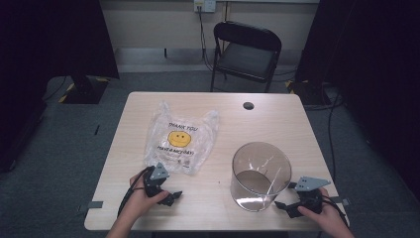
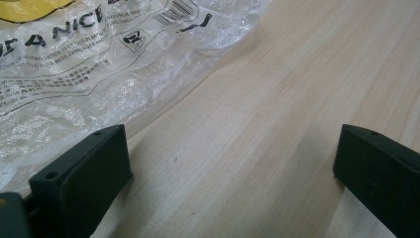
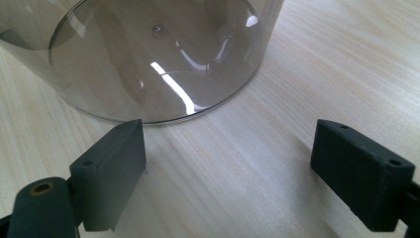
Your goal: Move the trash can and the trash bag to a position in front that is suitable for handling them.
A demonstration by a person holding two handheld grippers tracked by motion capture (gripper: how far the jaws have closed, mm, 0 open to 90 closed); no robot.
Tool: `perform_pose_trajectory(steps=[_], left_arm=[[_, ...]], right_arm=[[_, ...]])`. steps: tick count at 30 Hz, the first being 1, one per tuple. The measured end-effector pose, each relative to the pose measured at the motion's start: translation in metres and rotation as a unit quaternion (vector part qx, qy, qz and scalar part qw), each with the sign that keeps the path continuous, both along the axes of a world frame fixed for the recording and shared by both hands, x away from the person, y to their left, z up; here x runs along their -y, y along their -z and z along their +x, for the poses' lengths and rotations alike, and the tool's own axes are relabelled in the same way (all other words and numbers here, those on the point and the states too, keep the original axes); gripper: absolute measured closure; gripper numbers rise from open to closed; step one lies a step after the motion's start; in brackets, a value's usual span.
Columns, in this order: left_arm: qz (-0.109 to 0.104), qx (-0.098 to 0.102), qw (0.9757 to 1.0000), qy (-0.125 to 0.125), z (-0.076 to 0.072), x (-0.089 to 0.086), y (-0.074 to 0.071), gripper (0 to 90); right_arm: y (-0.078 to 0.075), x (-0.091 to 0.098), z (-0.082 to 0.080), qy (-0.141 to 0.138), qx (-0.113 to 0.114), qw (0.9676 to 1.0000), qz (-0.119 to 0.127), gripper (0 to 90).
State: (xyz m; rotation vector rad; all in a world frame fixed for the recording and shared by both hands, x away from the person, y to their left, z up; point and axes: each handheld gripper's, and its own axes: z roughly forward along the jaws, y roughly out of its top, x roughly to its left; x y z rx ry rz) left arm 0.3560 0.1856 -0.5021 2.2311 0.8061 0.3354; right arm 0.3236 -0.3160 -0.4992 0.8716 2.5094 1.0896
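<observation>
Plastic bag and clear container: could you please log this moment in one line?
left gripper: open, empty | right gripper: open, empty | plastic bag: flat on table | clear container: upright

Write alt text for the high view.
A person's two hands rest grippers on a light wooden table: the left gripper lies open beside a clear smiley-face plastic bag, the right gripper open beside an upright clear round container. A black folding chair stands beyond.

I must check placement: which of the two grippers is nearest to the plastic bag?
The left gripper: the bag lies just beyond it, while the right gripper faces the clear bin.
</observation>
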Motion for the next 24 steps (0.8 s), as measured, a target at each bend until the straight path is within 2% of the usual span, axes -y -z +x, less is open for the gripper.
perform_pose_trajectory(steps=[14,21,22,24], left_arm=[[0.000,0.001,1.0000,0.000,0.000,0.000,0.000,0.3],[0.001,0.002,1.0000,-0.002,0.000,0.000,0.000,0.3],[0.001,0.002,1.0000,-0.002,0.000,0.000,0.000,0.3],[0.001,0.002,1.0000,-0.002,0.000,0.000,0.000,0.3]], right_arm=[[-0.001,-0.002,-0.002,0.010,-0.004,0.9999,-0.002,13.6],[-0.005,-0.008,-0.005,-0.010,-0.013,0.9998,-0.007,15.1],[-0.008,-0.010,-0.006,-0.012,-0.009,0.9999,0.005,15.0],[-0.009,-0.011,-0.007,-0.014,-0.008,0.9998,0.008,14.9]])
